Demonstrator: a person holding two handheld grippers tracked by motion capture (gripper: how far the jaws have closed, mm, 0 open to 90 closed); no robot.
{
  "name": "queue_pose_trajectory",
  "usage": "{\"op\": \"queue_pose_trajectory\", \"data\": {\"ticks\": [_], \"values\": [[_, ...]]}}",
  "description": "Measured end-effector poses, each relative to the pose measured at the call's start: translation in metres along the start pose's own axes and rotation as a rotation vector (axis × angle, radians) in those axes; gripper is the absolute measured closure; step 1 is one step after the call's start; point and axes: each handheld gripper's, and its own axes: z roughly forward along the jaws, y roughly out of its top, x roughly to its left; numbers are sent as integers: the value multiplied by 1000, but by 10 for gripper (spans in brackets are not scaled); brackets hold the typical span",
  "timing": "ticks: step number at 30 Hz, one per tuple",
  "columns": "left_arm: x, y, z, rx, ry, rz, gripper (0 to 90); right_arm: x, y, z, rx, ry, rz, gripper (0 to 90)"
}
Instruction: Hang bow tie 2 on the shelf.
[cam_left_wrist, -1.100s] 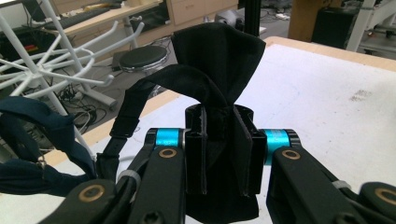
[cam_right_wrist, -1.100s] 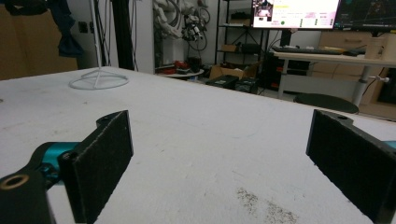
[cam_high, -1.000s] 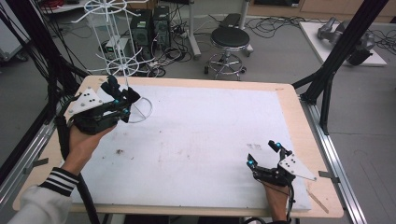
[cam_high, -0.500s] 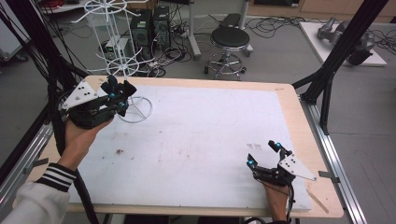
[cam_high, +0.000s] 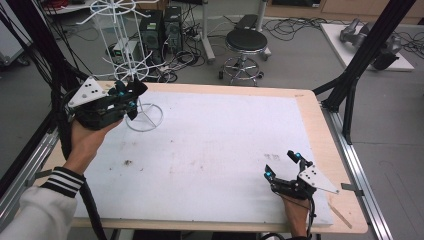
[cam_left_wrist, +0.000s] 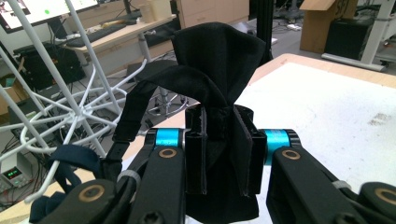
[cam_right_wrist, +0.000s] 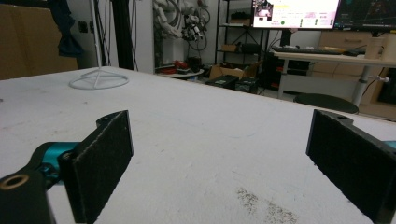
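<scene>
**Black cloth clamped beside the wire rack**

The left gripper (cam_high: 131, 95) is raised near the far left corner of the table (cam_high: 310, 115), just in front of the white wire rack (cam_high: 131, 65). Its jaws are pressed together on a piece of black cloth (cam_left_wrist: 219, 84), which bunches into folds above the pads and hangs a little below them. In the left gripper view a dark blue strap (cam_left_wrist: 70, 163) loops at the lower left, beside the rack's thin white arms; whether it touches them cannot be told. The rack's round base ring (cam_high: 145, 117) rests on the white mat (cam_high: 215, 150), and the ring itself holds nothing.

The right gripper (cam_high: 283, 165) sits low near the table's near right corner, well apart from the rack. Its jaws stand wide apart with only bare mat between them, as the right gripper view shows, with the base ring far off across the mat. A few dark smudges (cam_high: 127, 162) mark the mat's left half.
</scene>
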Motion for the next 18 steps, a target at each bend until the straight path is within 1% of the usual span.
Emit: {"op": "queue_pose_trajectory", "data": {"ticks": [2,4,6,7,8,10,11,12,15,18], "values": [[2,3,1,7,0,7,760,0,0,0,1,0,1,65],[2,6,3,-1,0,2,761,0,0,0,4,0,2,65],[4,8,3,8,1,13,760,0,0,0,2,0,3,65],[4,8,4,3,2,6,761,0,0,0,3,0,1,65],[4,9,5,7,3,9,760,0,0,0,0,0,0,65],[4,9,7,5,3,6,760,0,0,0,1,0,0,65],[4,9,8,2,6,-3,761,0,0,0,2,0,2,65],[4,9,9,12,2,11,760,0,0,0,1,-1,0,65],[3,8,12,23,2,18,761,0,0,0,1,-1,0,65],[2,6,15,30,0,13,761,0,0,0,1,0,1,65]]}}
